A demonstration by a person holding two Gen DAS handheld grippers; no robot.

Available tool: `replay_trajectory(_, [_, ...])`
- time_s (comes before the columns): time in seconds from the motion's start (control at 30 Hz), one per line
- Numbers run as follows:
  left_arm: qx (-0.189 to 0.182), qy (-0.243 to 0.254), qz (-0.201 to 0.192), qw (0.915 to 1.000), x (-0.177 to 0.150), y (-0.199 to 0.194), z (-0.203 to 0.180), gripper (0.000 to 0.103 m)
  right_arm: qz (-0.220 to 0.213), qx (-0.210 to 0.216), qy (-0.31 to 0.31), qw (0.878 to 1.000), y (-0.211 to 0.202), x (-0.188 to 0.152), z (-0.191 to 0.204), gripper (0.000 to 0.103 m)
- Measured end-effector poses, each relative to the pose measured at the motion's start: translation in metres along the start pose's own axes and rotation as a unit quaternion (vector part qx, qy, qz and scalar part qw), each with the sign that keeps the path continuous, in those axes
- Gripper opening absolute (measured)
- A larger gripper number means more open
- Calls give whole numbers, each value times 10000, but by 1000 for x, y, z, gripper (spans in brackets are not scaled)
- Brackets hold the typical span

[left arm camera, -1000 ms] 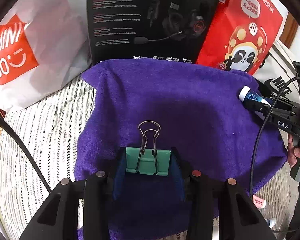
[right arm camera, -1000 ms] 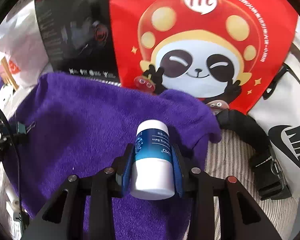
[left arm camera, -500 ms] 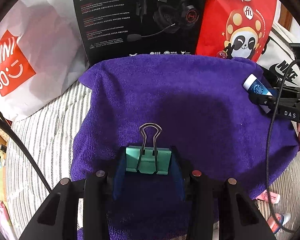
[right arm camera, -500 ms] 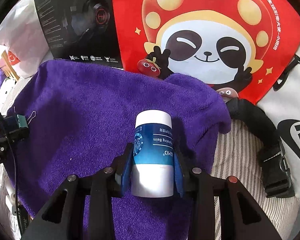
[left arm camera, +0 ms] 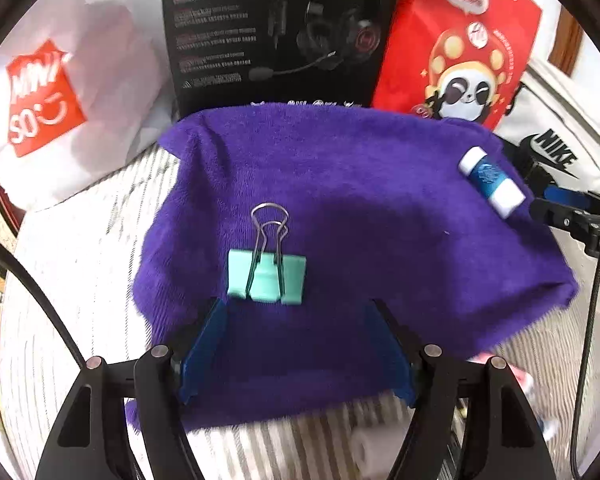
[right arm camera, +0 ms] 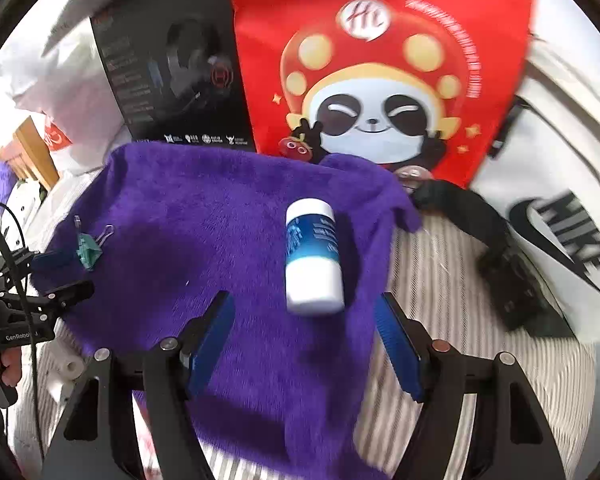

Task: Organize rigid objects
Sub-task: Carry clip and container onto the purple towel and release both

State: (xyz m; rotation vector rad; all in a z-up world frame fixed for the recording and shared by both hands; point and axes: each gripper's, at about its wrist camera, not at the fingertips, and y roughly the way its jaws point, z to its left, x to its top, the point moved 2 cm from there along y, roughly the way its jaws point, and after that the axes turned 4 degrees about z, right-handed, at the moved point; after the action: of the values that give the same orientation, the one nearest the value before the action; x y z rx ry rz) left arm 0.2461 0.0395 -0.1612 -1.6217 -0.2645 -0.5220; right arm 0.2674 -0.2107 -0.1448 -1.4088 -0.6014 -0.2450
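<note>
Both tongs are standing spread: the left gripper (left arm camera: 296, 344) just behind the green clip (left arm camera: 266, 276), the right gripper (right arm camera: 306, 344) behind the white-blue bottle (right arm camera: 312, 258), both lying free on the purple towel (left arm camera: 380, 208). I think the placing step is finishing; the next move is needing another object.

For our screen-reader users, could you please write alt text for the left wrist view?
A teal binder clip lies on a purple towel, just ahead of the open left gripper. A blue-and-white tube lies at the towel's right edge.
</note>
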Motion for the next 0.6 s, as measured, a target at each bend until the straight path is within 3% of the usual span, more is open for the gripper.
replay_trajectory(0.13, [153,104,-199,9996,-15,-29,-7,71,-10,-156,263,9995,-26,-23,-4,72])
replay_trajectory(0.3, [131,377,-154,9991,-37,-52,-25,71,-122,80,756,9970,-57,-60,-4,72])
replay_trajectory(0.47, [169,469,41,9988,-55,-44,-36,70,-182,1,888,9959,-87,-99,4,72])
replay_trajectory(0.6, [190,356,99,9991,-60,-36,-38,63,-227,-46,868,9960,-105,-120,11,72])
